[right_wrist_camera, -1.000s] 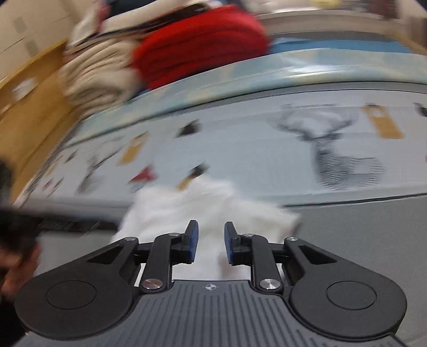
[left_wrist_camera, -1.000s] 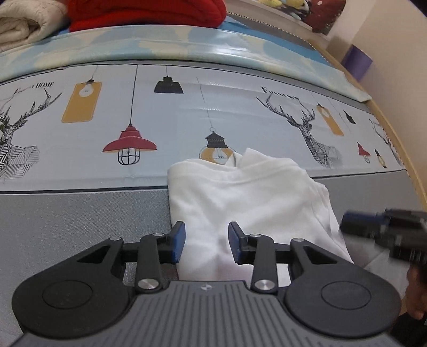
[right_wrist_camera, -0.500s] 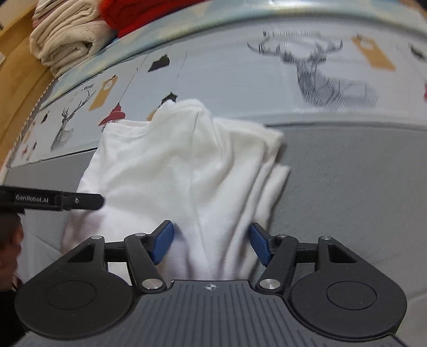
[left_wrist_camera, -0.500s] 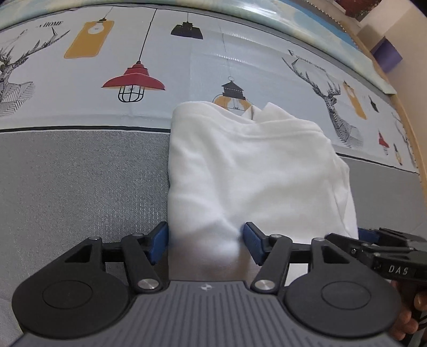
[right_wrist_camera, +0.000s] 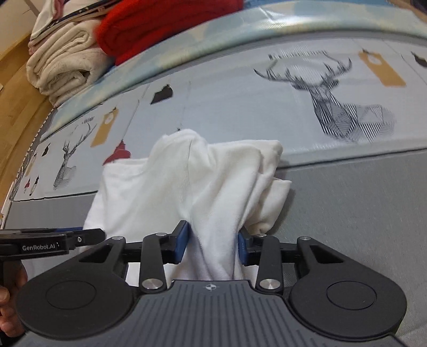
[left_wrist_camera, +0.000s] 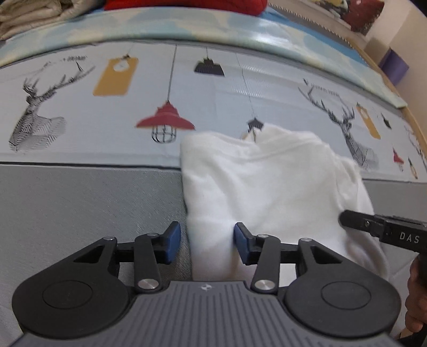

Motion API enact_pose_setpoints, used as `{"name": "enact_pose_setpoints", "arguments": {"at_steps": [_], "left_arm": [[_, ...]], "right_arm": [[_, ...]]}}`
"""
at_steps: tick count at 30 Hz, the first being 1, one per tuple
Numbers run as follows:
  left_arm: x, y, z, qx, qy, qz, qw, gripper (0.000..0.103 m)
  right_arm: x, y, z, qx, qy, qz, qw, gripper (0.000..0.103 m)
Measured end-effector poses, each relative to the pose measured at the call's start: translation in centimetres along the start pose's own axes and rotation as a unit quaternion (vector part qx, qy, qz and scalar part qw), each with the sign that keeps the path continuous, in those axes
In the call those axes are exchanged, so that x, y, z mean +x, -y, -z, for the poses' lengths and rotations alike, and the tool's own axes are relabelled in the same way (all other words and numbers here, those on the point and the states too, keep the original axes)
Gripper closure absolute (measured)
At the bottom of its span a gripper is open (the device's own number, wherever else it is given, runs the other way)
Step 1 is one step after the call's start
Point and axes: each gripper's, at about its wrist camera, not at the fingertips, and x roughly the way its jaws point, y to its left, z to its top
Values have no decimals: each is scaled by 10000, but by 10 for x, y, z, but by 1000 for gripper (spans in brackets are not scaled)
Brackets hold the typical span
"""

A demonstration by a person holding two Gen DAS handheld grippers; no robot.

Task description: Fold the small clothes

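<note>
A white garment (left_wrist_camera: 267,192), partly folded, lies on a mat (left_wrist_camera: 80,202) that is grey at its near side and printed with deer heads and hanging lamps farther back; the garment straddles the line where the grey band meets the print. The left claw (left_wrist_camera: 206,244) is at the garment's near left corner. Its jaws have just been closing, and a raised fold of the white cloth stands between the blue pads (left_wrist_camera: 173,240); the right pad touches the cloth, while a sliver of grey mat shows between the left pad and the cloth's edge, so the pads are not clamped on it. The right claw (right_wrist_camera: 212,245) is at the near right side of the garment. Its jaws have also just been closing, and here both blue pads (right_wrist_camera: 182,240) press against a bunched ridge of cloth that rises between them. In the left wrist view the right claw's black finger reaches in over the garment's right edge, with part of a hand (left_wrist_camera: 416,299) below it. Beyond the printed mat, at the far side, are a pile of folded cream cloth (right_wrist_camera: 64,66) and a red knitted thing (right_wrist_camera: 160,24) just right of it. No box, basket or other container shows in either view.
</note>
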Motion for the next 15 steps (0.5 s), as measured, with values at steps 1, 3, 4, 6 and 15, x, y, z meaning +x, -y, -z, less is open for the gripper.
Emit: {"name": "enact_pose_setpoints", "arguments": {"at_steps": [1, 3, 4, 6, 15], "left_arm": [[-4, -2, -1, -43, 76, 26, 10000, 53], [-12, -4, -2, -30, 255, -80, 9996, 54], [-16, -4, -2, 34, 322, -122, 9994, 54], [-22, -2, -3, 134, 360, -19, 9993, 54], [-28, 34, 29, 1402, 124, 283, 9896, 54]], "right_arm": [[-3, 0, -1, 12, 14, 97, 10000, 60], [-13, 2, -3, -34, 156, 253, 9996, 60], [-20, 2, -3, -84, 262, 284, 9992, 58], [-32, 5, -3, -153, 404, 261, 9987, 56], [-43, -14, 20, -1190, -117, -221, 9926, 55]]}}
